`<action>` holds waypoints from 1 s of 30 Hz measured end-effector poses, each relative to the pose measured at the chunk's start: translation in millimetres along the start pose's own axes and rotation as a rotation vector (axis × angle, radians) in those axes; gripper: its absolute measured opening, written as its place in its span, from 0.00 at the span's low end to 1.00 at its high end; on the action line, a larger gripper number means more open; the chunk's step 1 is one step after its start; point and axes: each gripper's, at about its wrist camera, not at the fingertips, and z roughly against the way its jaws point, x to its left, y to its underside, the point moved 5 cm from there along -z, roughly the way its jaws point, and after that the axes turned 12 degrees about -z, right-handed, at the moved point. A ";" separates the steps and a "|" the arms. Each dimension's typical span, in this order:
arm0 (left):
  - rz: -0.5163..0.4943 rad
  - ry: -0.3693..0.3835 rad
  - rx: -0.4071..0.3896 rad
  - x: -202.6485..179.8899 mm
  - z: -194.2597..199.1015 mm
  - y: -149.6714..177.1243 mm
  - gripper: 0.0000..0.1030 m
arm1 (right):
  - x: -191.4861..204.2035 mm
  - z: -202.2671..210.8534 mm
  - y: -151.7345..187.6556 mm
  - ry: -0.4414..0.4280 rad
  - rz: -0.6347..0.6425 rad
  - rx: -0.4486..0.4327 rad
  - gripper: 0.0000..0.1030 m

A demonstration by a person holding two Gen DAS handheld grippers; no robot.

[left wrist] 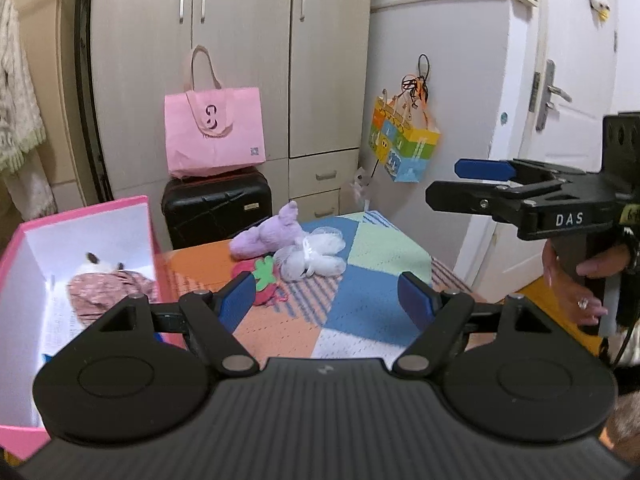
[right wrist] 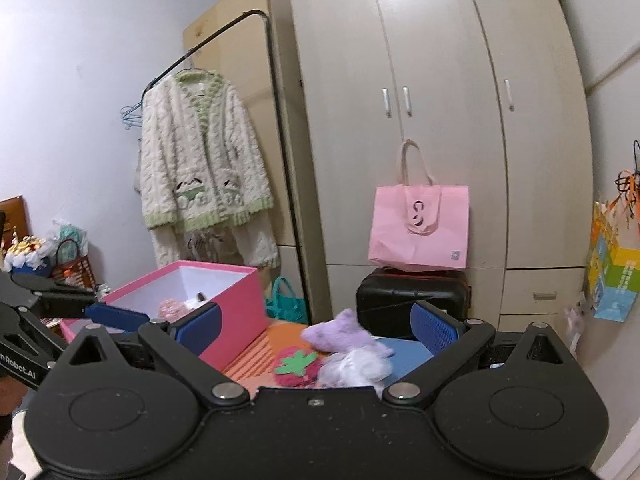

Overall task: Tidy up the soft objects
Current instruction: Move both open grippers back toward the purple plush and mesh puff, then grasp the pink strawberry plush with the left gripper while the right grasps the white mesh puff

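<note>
On a patchwork blanket (left wrist: 372, 304) lie a purple plush (left wrist: 268, 236), a white gauzy bundle (left wrist: 316, 252) and a red strawberry plush (left wrist: 262, 276) with a green leaf. My left gripper (left wrist: 326, 302) is open and empty, just short of them. At the left stands an open pink box (left wrist: 80, 216) holding a panda-like plush in floral cloth (left wrist: 108, 284). My right gripper (left wrist: 452, 184) hovers at the right, in a person's hand. In the right wrist view, my right gripper (right wrist: 318, 328) is open, with the purple plush (right wrist: 340, 334), the strawberry (right wrist: 298, 366) and the pink box (right wrist: 236, 308) beyond it.
A pink tote bag (left wrist: 216, 132) sits on a black suitcase (left wrist: 216, 208) against a beige wardrobe (left wrist: 240, 40). A colourful paper bag (left wrist: 404, 144) hangs on the wall beside a white door (left wrist: 568, 80). A fluffy cardigan (right wrist: 200, 160) hangs on a rack behind the box.
</note>
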 end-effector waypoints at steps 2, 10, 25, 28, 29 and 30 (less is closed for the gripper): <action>0.010 -0.011 0.009 1.0 -13.6 -3.0 0.75 | -10.3 -7.3 -2.5 0.000 -0.012 0.018 0.99; 0.051 -0.103 0.066 8.4 -74.3 -6.2 0.73 | -38.3 -56.0 -7.4 -0.057 -0.056 0.174 0.99; 0.257 -0.280 0.174 51.9 -171.6 27.2 0.61 | -76.2 -152.1 18.1 0.005 -0.056 0.326 0.89; 0.286 -0.293 0.202 61.4 -183.9 35.4 0.61 | -78.6 -157.4 29.3 0.007 -0.002 0.342 0.89; 0.299 -0.298 0.209 63.7 -186.3 37.7 0.61 | -80.9 -159.1 31.6 -0.006 -0.009 0.354 0.89; 0.310 -0.299 0.214 65.5 -188.5 39.8 0.61 | -83.1 -160.9 33.2 -0.023 -0.016 0.366 0.89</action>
